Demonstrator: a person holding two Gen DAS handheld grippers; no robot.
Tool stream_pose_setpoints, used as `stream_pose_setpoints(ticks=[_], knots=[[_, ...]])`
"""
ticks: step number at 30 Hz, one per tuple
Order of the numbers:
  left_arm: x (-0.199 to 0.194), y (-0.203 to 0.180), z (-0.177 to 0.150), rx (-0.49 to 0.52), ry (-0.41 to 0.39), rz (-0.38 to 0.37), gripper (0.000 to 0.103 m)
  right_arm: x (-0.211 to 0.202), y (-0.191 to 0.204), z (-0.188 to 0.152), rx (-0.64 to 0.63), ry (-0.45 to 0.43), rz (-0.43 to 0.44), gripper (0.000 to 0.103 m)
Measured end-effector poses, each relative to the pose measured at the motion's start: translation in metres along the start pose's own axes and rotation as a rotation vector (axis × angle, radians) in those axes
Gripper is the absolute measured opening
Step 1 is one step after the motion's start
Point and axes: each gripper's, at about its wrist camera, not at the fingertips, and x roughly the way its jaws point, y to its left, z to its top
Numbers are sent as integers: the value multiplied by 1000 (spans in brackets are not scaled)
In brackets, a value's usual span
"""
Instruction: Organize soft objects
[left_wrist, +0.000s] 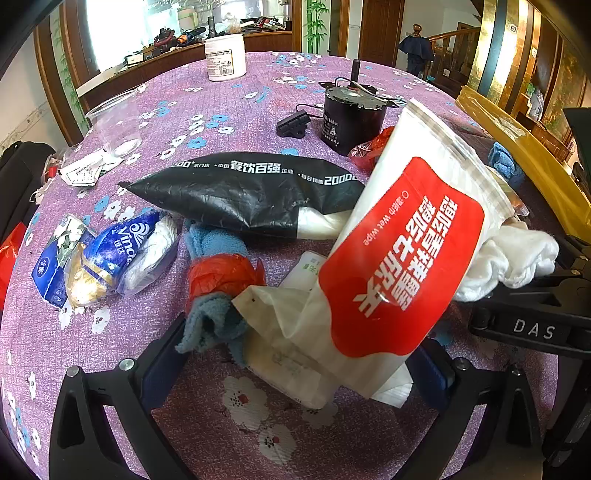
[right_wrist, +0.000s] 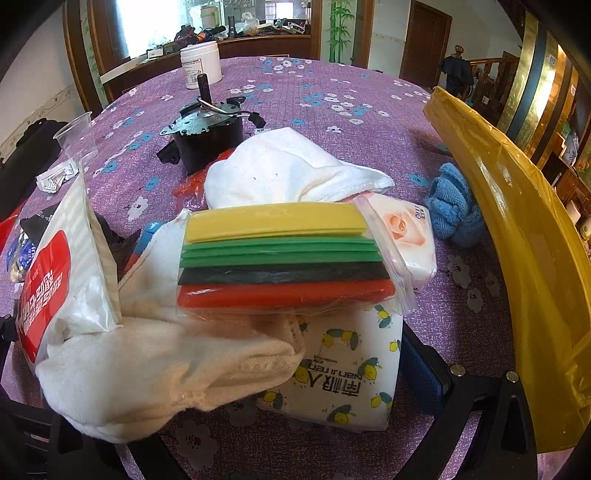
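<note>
A bright window (left_wrist: 122, 26) lights wooden doors (left_wrist: 380, 29), a staircase railing (left_wrist: 450, 40), and bamboo-patterned walls (right_wrist: 338, 29).

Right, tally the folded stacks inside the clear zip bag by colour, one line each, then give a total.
Yellow stack: 1
Green stack: 1
Black stack: 1
Red stack: 1
Total: 4, all in the clear zip bag.
</note>
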Motion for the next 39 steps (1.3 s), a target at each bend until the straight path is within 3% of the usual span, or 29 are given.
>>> stream_pose_setpoints(ticks=[29,36,39], knots=[[0,0,0,0,0,0,103,0,0,0,0,0,1,102],[0,0,0,0,0,0,103,-5,-1,-4,-143,20,99,102],[0,0,0,0,0,0,103,-2,2,-2,-199,89,126,102]])
